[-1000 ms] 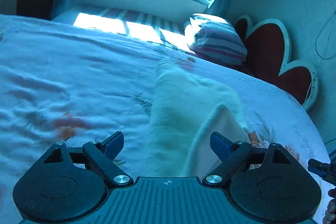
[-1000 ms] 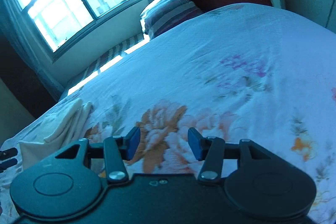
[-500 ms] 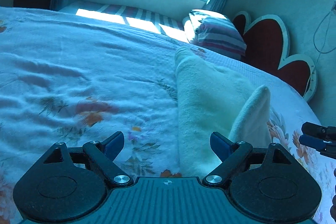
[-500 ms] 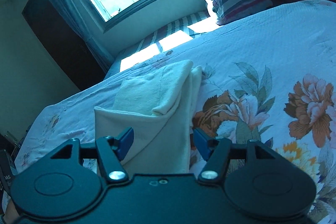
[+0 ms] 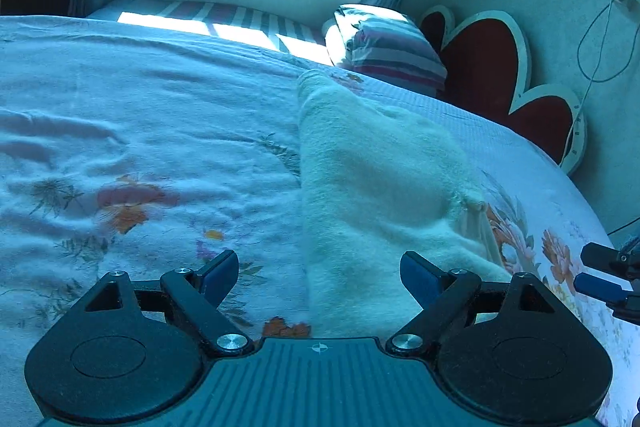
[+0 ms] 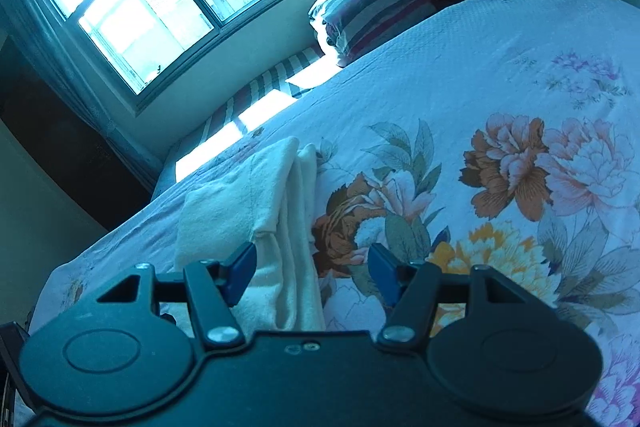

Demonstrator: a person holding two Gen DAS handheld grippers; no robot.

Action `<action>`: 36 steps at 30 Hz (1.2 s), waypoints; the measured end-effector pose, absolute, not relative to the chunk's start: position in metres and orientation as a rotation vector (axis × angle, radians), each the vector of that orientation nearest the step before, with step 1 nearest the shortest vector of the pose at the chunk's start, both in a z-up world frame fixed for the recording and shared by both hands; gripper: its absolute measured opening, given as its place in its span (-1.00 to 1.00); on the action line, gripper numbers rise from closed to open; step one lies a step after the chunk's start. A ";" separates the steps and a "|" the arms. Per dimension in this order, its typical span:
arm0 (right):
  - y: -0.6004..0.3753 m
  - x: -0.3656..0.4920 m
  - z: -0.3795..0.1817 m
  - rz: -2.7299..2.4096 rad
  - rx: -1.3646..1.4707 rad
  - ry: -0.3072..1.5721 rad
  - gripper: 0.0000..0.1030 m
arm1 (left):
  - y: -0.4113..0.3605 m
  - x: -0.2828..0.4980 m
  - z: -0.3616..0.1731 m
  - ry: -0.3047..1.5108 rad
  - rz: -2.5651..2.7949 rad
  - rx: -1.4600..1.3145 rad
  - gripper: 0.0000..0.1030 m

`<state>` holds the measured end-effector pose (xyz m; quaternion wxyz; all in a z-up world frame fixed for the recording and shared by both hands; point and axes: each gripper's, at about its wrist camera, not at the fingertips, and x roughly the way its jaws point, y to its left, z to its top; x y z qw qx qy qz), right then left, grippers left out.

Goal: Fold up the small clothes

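Observation:
A cream-white small garment (image 5: 372, 187) lies folded lengthwise on the floral bedsheet (image 5: 140, 147). It runs away from me in the left wrist view. My left gripper (image 5: 318, 273) is open and empty, with its near end between the fingers. In the right wrist view the same garment (image 6: 260, 211) lies flat in layered folds. My right gripper (image 6: 312, 269) is open and empty just above its near right edge. The right gripper's blue fingers (image 5: 600, 273) show at the right edge of the left wrist view.
A striped pillow (image 5: 384, 47) lies at the far end of the bed next to a red heart-shaped headboard (image 5: 500, 83). A window (image 6: 160, 3) with curtains is behind the bed. A cable (image 5: 600, 39) hangs on the right wall.
The raised right flap of the garment has dropped flat onto the pile. The right gripper has swung right, so the garment now sits left of its centre. Both grippers stay open.

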<state>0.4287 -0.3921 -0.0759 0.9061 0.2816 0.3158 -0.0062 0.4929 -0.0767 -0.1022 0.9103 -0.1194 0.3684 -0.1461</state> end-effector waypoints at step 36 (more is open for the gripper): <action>-0.380 0.500 -0.094 0.147 0.504 0.658 -0.18 | -0.064 0.535 -0.100 0.728 -0.216 -0.216 0.71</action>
